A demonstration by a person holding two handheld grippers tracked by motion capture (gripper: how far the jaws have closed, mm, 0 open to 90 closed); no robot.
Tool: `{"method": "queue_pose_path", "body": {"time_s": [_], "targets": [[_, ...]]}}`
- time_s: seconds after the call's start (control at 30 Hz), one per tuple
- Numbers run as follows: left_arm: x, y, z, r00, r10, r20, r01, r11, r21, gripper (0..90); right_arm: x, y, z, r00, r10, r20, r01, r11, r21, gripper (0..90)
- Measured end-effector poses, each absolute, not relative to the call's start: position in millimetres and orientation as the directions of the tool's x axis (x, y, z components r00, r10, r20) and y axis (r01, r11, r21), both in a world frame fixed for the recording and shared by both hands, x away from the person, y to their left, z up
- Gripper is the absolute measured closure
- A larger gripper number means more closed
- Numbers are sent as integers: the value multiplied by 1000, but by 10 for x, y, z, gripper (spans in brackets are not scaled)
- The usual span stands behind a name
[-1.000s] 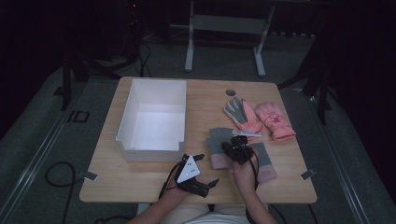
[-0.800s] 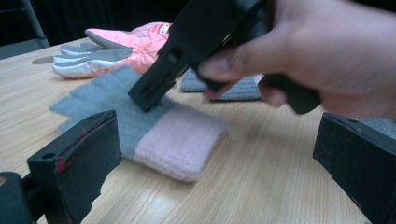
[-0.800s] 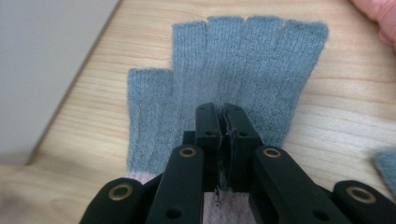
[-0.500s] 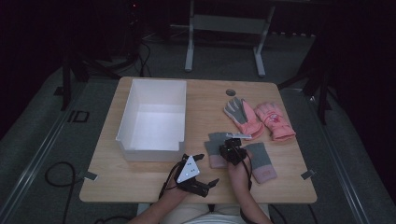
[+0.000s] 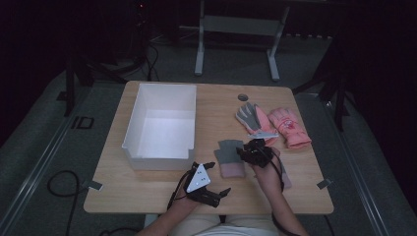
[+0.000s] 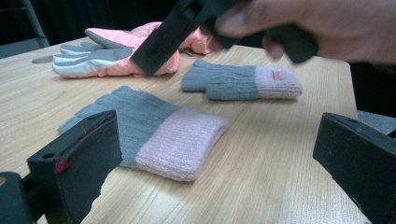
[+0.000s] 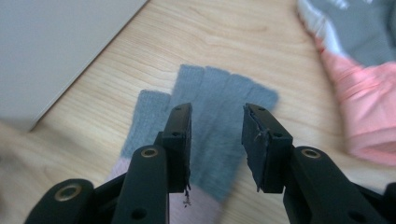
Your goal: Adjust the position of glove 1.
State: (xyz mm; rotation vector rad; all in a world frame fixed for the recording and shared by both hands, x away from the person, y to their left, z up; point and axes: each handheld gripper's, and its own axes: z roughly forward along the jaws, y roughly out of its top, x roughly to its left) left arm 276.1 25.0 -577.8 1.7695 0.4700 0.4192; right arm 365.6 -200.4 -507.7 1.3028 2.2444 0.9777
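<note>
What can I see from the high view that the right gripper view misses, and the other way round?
From above: the whole table, the person's forearms, and the left gripper, open, near the front edge. From the right gripper: its own jaws close up, which have just been opening, apart above the grey fingers of a knitted glove, nothing pinched. Both: that glove, a pink winter glove, the white box and the wooden table.

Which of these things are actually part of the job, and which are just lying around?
In the job:
grey-and-pink knitted glove under the right gripper, whose jaws have just been opening, nothing between them; its matching glove beside it.

Lying about:
pair of pink padded ski gloves; white plastic box; small dark round disc.
</note>
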Motion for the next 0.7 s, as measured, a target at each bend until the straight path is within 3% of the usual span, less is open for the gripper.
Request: {"method": "queue_pose_path", "body": {"time_s": [0.2,0.43,0.7], "targets": [[2761,249,-5777,853,520,37,94,-223,970,7,3600,-2307,-4945,-590,806,-53,552,450,702,574],[2757,247,-5778,853,521,41,91,-225,970,7,3485,-2763,-4866,-637,763,-104,499,511,700,597],[2761,244,-5776,850,525,40,96,-229,969,7,3455,-3112,-5055,-668,734,-120,507,568,648,618]]}}
